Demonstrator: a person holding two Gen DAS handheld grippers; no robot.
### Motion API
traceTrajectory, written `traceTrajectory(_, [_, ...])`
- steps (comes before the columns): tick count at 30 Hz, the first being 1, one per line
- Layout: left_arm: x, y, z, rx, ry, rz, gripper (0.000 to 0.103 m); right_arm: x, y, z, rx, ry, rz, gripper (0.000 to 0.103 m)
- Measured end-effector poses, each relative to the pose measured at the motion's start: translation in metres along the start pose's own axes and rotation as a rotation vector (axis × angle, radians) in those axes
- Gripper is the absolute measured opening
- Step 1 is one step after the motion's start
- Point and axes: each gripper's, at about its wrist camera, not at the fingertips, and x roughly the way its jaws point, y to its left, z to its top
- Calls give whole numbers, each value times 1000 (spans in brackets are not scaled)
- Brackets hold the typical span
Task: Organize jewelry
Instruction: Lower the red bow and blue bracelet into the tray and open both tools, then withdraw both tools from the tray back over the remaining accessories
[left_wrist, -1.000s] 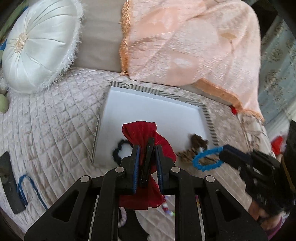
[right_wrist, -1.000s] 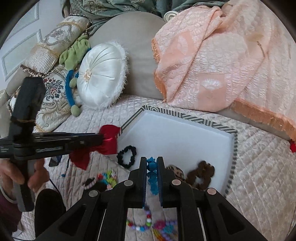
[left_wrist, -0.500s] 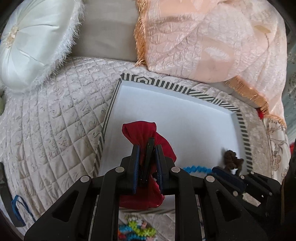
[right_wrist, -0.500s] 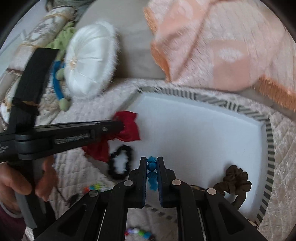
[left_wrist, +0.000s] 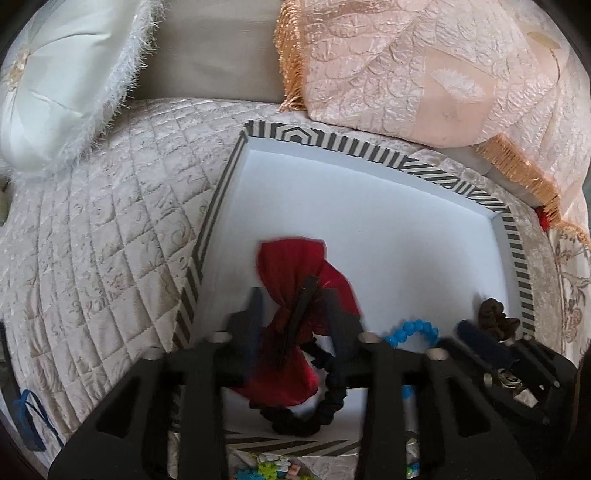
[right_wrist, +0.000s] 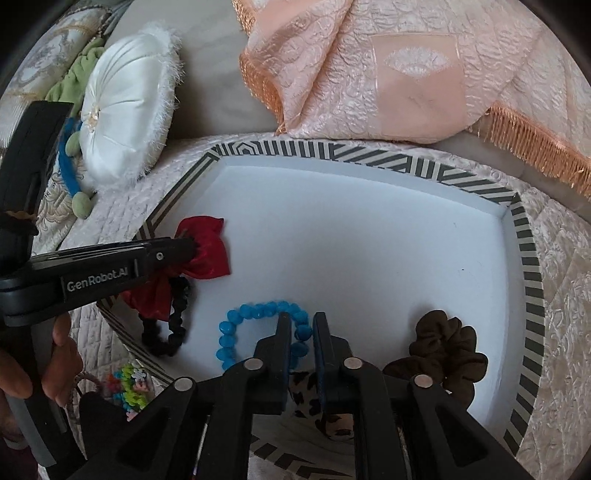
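A white tray (left_wrist: 369, 162) with a striped rim lies on the quilted bed, also in the right wrist view (right_wrist: 369, 236). My left gripper (left_wrist: 293, 295) has its jaws parted around a red satin bow (left_wrist: 291, 258) that sits on the tray's left side; it shows in the right wrist view (right_wrist: 207, 254) too. My right gripper (right_wrist: 301, 319) holds a blue bead bracelet (right_wrist: 236, 325) low over the tray floor, jaws narrowly apart on the beads. A black scrunchie (right_wrist: 173, 325) lies under the bow.
A brown scrunchie (right_wrist: 443, 347) and a leopard-print scrunchie (right_wrist: 306, 395) lie in the tray's near right part. Colourful beads (right_wrist: 127, 387) lie on the quilt outside the tray. A white round cushion (right_wrist: 125, 110) and a peach fringed throw (right_wrist: 388, 74) lie behind.
Both grippers moved forward and down over the tray. The left jaws have opened around the red bow. The blue bracelet now hangs low over the tray floor.
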Motion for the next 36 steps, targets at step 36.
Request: traceTrajectory(36, [-154, -10, -114, 43, -241, 93, 52, -134, 46, -85, -9, -180, -25, 55])
